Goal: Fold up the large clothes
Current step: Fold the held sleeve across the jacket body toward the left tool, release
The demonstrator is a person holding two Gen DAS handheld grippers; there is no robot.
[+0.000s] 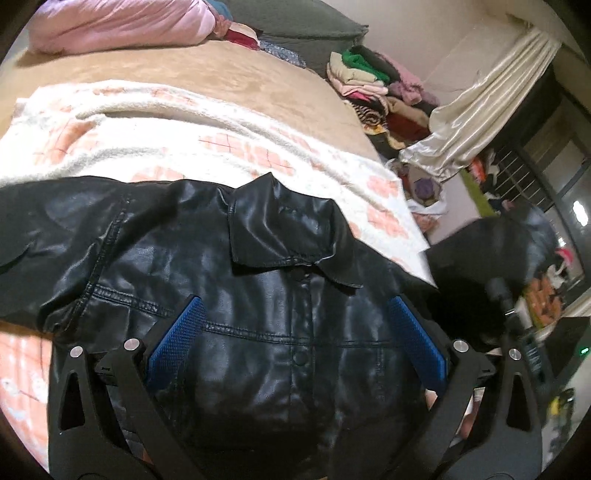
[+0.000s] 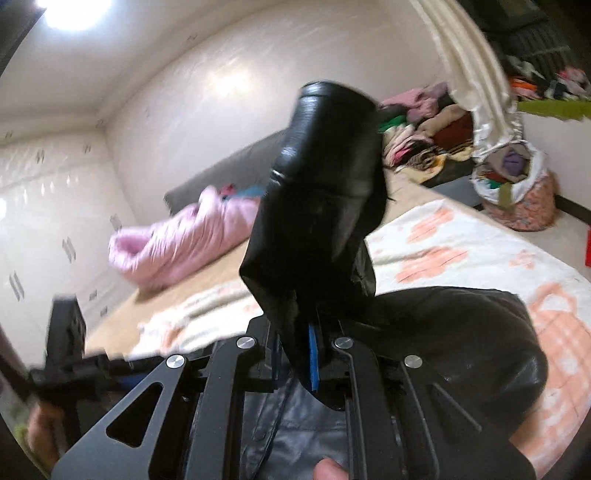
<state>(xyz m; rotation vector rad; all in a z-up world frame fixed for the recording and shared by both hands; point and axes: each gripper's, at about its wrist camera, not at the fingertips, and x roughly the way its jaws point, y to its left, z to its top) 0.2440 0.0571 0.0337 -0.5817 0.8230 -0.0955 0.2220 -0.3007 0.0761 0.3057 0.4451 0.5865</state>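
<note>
Black leather jacket (image 1: 207, 280) on the bed — left gripper (image 1: 295, 332) fingers spread wide above it; right gripper (image 2: 314, 354) fingers clamped on its sleeve (image 2: 325, 177)

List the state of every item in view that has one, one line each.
black leather jacket: spread front-up on the blanket, buttoned, collar flat.
jacket sleeve: lifted off the bed, pinched in the right gripper.
left gripper: open, over the jacket's chest.
right gripper: shut on the sleeve.
cream blanket: laid out on the bed, rumpled.
pink quilt: bunched up.
</note>
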